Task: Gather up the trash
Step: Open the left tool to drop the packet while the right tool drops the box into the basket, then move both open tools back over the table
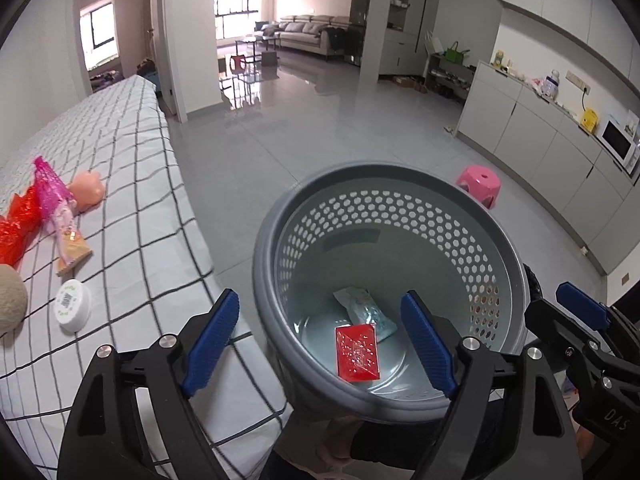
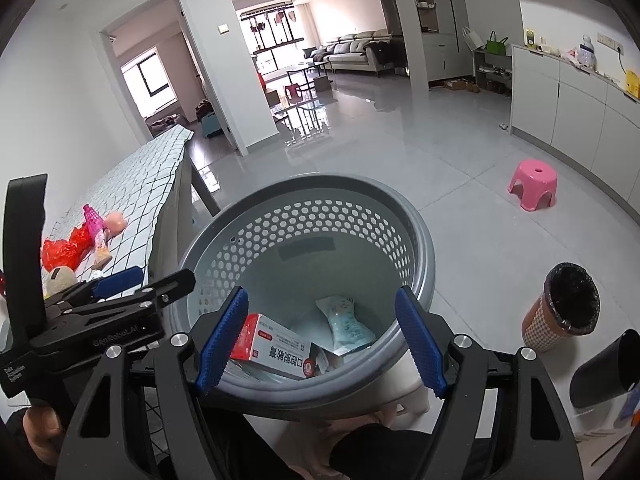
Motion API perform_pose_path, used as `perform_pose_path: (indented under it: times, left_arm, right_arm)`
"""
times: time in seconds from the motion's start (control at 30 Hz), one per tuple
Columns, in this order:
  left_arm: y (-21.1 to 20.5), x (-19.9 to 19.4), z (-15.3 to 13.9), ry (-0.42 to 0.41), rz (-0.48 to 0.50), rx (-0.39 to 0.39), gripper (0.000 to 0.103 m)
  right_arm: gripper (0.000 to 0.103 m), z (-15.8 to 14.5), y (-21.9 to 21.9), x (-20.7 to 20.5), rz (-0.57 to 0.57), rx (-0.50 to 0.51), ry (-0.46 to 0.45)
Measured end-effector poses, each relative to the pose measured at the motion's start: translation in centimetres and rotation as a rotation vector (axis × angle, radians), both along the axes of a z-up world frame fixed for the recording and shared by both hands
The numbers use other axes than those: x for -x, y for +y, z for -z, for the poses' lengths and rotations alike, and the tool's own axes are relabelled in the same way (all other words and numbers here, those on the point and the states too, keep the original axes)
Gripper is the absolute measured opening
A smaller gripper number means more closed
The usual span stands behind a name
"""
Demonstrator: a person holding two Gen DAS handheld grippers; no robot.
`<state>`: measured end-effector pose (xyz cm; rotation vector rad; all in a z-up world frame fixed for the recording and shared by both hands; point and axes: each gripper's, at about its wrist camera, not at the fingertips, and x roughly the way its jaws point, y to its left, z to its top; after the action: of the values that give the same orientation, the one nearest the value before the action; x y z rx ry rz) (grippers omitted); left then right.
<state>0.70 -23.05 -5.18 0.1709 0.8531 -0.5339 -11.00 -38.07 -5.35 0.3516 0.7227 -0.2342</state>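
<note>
Your left gripper [image 1: 320,344] and right gripper [image 2: 320,340] both hang over the grey perforated basket [image 1: 400,184], jaws spread and pinching nothing. The basket's rim sits just beside the edge of the checked surface [image 1: 132,184]; open tiled floor [image 1: 340,132] lies beyond. Inside lie 3 items: a red packet [image 1: 357,353], a pale blue pouch [image 1: 366,312] and a red-and-white box [image 2: 276,346]. More wrappers [image 1: 60,216] wait on the surface.

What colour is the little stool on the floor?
Pink. The stool shows best in the right wrist view, alone on the grey tiles.
</note>
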Motion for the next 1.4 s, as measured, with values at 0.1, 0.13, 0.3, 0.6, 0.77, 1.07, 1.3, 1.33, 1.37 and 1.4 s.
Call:
perform_pose_path:
  times: [0.1,0.13,0.3,0.6,0.77,1.07,1.3,1.33,1.37,1.4]
  left_arm:
    - [0.9,0.1,-0.6,-0.017,-0.017,0.013,0.090]
    - [1.1,0.1,-0.7,-0.021,-0.022,0.018,0.091]
    - [2.8,0.5,-1.7,-0.052,-0.063,0.034,0.093]
    - [8.1,0.8,-3.1,-0.098,-0.186,0.047,0.096]
    - [11.7,0.8,-3.3,-0.113,-0.283,0.044,0.097]
    - [19.7,0.0,-2.8,-0.121,-0.482,-0.003,0.097]
    - [25.3,-0.4,-1.9,-0.102,-0.617,-0.048,0.097]
    - [25.9,-0.4,-1.7,-0.098,-0.630,-0.050,0.097]
    - [26.8,-0.5,-1.6,-0.093,-0.649,-0.050,0.097]
    - [27.3,-0.4,-1.6,-0.090,-0.658,-0.050,0.097]
  right_arm:
    - [0.073,-0.2,0.5,0.1,-0.001,0.008,-0.003]
    - [0.073,-0.3,0.7,0.2,-0.003,0.012,-0.006]
    - [0.073,-0.6,1.6,0.2,-0.016,0.029,-0.016]
    - [0.075,-1.2,4.8,-1.2,-0.103,0.045,-0.043]
    - [0.077,-1.5,7.7,-2.9,-0.194,0.060,-0.057]
    - [0.077,-1.2,14.1,-7.1,-0.378,0.045,-0.068]
    - [0.077,-0.6,19.3,-10.4,-0.495,0.060,-0.050]
    - [0.077,-0.5,20.0,-11.0,-0.509,0.065,-0.045]
    - [0.077,-0.4,20.5,-11.4,-0.519,0.065,-0.041]
    - [0.077,-0.4,21.2,-12.1,-0.529,0.065,-0.031]
